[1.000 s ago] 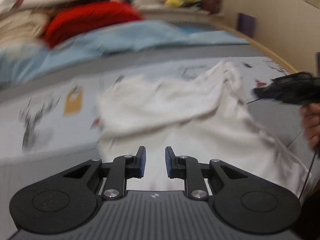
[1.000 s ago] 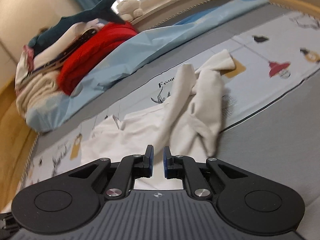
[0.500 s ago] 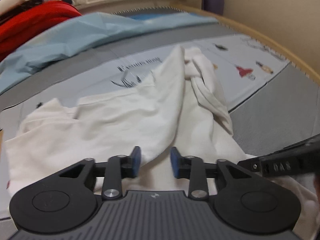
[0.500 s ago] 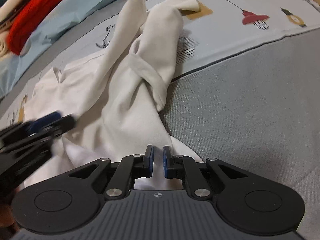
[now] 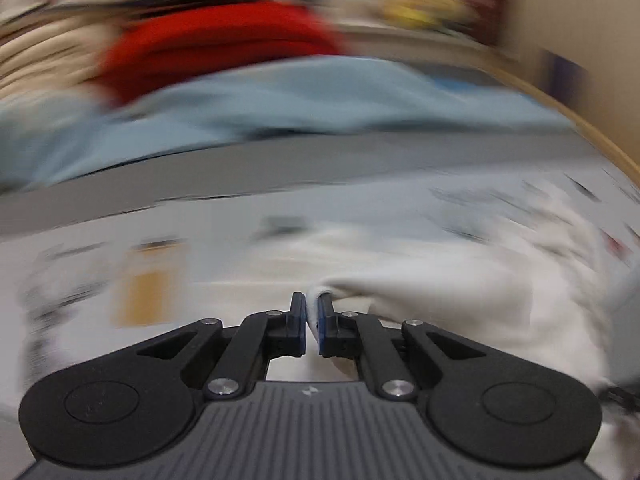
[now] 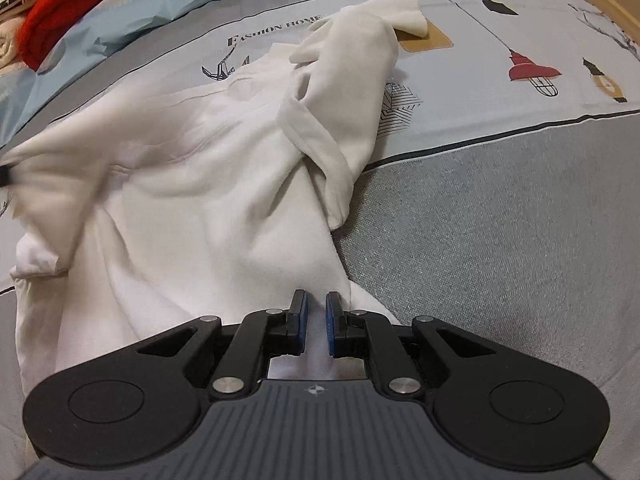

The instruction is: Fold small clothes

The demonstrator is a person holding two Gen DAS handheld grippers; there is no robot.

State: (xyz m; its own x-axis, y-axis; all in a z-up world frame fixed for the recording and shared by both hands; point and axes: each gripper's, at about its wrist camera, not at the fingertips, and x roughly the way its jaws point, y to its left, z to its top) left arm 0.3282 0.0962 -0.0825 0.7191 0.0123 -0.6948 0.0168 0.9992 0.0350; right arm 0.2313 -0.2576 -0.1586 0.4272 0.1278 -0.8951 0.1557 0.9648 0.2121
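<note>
A white garment (image 6: 224, 184) lies crumpled on the printed bedspread (image 6: 500, 92), one sleeve twisted toward the far side. My right gripper (image 6: 316, 308) is shut on the garment's near hem, with white cloth pinched between its blue pads. In the blurred left wrist view, my left gripper (image 5: 311, 304) is shut on a fold of the same garment (image 5: 440, 300), which trails off to the right. In the right wrist view the garment's left corner is stretched toward the frame's left edge, where a dark tip (image 6: 4, 176) shows.
A light blue sheet (image 6: 132, 12) and a pile with a red garment (image 5: 224, 48) lie at the far side of the bed. Grey bedspread (image 6: 500, 220) spreads to the right. A wooden bed frame (image 5: 600, 136) curves along the far right.
The left gripper closed on the garment's edge and swung left, drawing the cloth out sideways. The right gripper tilted down over the hem and kept its grip.
</note>
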